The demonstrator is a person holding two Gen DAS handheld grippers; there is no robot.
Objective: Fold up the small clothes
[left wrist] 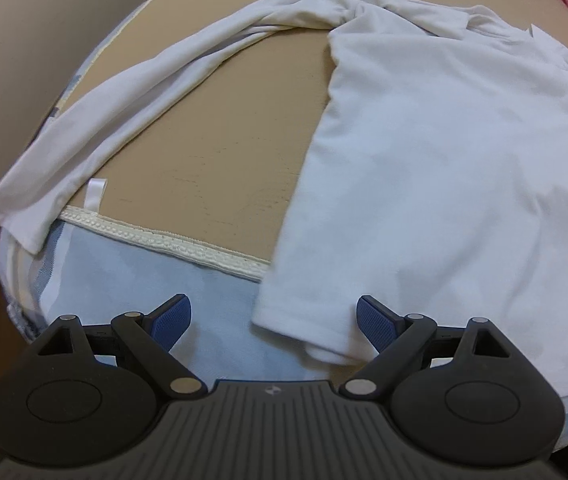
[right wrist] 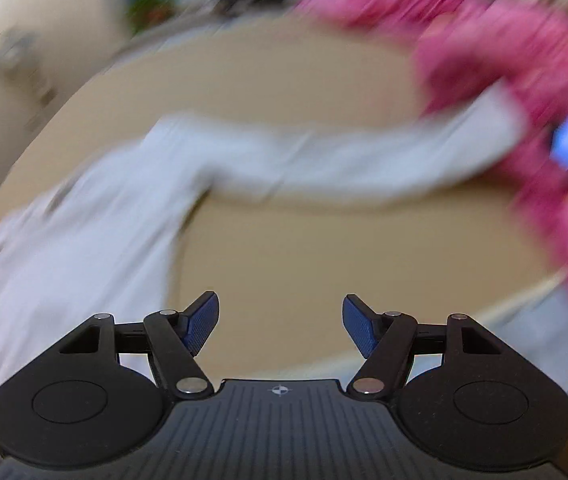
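A white long-sleeved shirt (left wrist: 436, 152) is spread on a tan mat (left wrist: 219, 148) laid over a pale blue bed cover (left wrist: 143, 280) — its body lies to the right, one sleeve (left wrist: 123, 104) is stretched away to the left. The left tool (left wrist: 273, 320) is held above the shirt's hem corner with its blue pads spread apart, nothing pinched. In the blurred right wrist view, the right tool (right wrist: 279, 320) is seen spread over bare mat — empty — with the other sleeve (right wrist: 344, 160) reaching toward pink fabric (right wrist: 524, 60).
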